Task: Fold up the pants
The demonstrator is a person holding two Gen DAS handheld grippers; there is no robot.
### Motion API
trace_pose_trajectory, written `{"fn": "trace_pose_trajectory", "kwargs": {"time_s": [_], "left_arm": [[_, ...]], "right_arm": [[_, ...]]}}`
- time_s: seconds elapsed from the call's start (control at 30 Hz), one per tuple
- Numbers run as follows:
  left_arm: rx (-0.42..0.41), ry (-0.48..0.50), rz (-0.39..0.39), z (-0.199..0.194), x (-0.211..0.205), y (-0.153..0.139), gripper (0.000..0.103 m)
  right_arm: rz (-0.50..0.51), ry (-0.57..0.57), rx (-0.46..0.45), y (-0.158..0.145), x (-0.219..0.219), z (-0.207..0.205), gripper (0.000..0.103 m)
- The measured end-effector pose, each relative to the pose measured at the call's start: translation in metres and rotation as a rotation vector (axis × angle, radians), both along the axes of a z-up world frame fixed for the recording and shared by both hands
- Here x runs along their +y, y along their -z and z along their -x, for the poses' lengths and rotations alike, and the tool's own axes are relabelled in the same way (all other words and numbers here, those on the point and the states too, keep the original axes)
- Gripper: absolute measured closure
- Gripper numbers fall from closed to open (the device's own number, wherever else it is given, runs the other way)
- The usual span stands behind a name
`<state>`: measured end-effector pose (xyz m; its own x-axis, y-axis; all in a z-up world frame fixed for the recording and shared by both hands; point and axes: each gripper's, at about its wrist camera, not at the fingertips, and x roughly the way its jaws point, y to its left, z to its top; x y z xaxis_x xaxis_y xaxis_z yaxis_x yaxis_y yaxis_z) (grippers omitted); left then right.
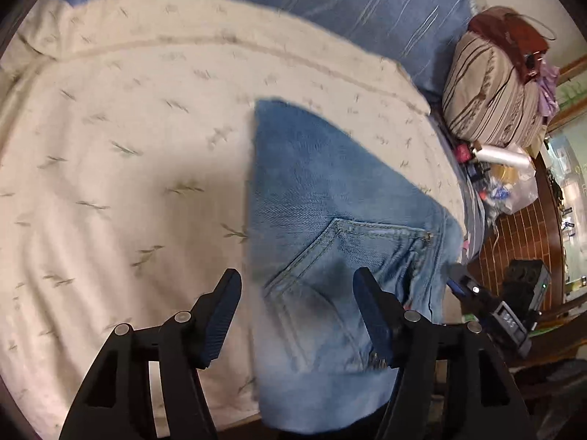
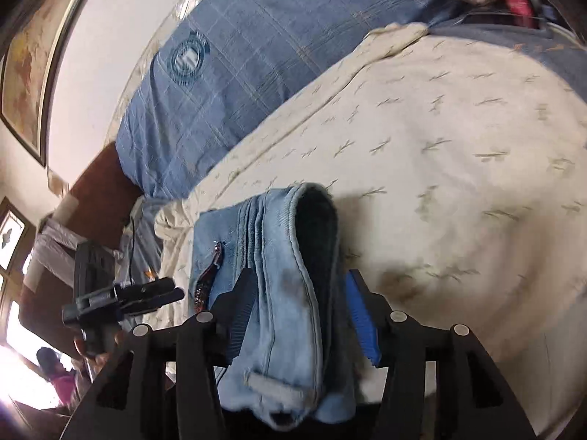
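the folded jeans (image 1: pixel 330 198) are seen lying on the bed (image 1: pixel 121 168), long axis running away from both grippers; left gripper (image 1: pixel 297 315) released above the pocket, right gripper (image 2: pixel 299 315) released astride the waistband.

pants (image 1: pixel 330 190): faded blue denim, matt | bedspread (image 1: pixel 128 146): cream woven cloth, matt | gripper pads (image 1: pixel 220 315): ribbed plastic

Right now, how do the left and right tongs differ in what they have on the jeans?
Left tongs stand wide over the back pocket; jeans lie between, unpinched. Right tongs straddle the bunched waistband; the right-hand pad stands clear. Both are open, pointing down at the cream bedspread.
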<state>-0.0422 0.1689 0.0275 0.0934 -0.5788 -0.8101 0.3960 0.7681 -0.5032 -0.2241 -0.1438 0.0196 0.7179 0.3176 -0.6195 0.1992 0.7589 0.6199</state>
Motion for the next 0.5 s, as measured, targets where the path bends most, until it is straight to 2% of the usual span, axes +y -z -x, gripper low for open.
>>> {"fn": "trace_pose_trajectory", "kwargs": {"time_s": [0.07, 0.1, 0.13, 0.2, 0.27, 0.3, 0.33, 0.37, 0.4, 0.43, 0.5], "left_arm": [[0.066, 0.006, -0.012, -0.009, -0.013, 0.021, 0.037], [0.090, 0.004, 0.004, -0.010, -0.016, 0.027, 0.031], [0.080, -0.014, 0.018, -0.008, -0.017, 0.029, 0.027], [0.056, -0.015, 0.027, -0.007, -0.020, 0.027, 0.024], [0.049, -0.015, 0.022, -0.005, -0.020, 0.028, 0.025], [0.051, -0.015, 0.024, -0.004, -0.019, 0.027, 0.032], [0.049, -0.017, 0.024, 0.000, -0.018, 0.023, 0.047], [0.039, -0.016, 0.028, 0.003, -0.016, 0.019, 0.053], [0.018, -0.013, 0.034, 0.008, -0.012, 0.013, 0.060], [0.001, -0.006, 0.043, 0.013, -0.008, 0.008, 0.066], [-0.036, 0.006, 0.083, 0.026, 0.005, -0.005, 0.070]], "right_arm": [[-0.033, -0.011, 0.043, 0.016, 0.004, -0.012, 0.050], [-0.065, -0.029, 0.054, 0.023, 0.003, -0.014, 0.050], [-0.103, -0.055, 0.067, 0.032, 0.007, -0.016, 0.050], [-0.097, -0.056, 0.023, 0.038, 0.012, -0.013, 0.049], [-0.103, -0.053, 0.021, 0.039, 0.009, -0.012, 0.054], [-0.102, -0.043, 0.033, 0.038, 0.009, -0.011, 0.060], [-0.081, -0.039, 0.044, 0.034, 0.011, -0.010, 0.064], [-0.046, -0.046, 0.047, 0.028, 0.017, -0.009, 0.074], [0.004, -0.067, 0.035, 0.016, 0.028, -0.005, 0.077], [0.025, -0.085, 0.027, 0.007, 0.033, -0.001, 0.078], [0.048, -0.124, 0.018, -0.007, 0.045, 0.003, 0.078]]}}
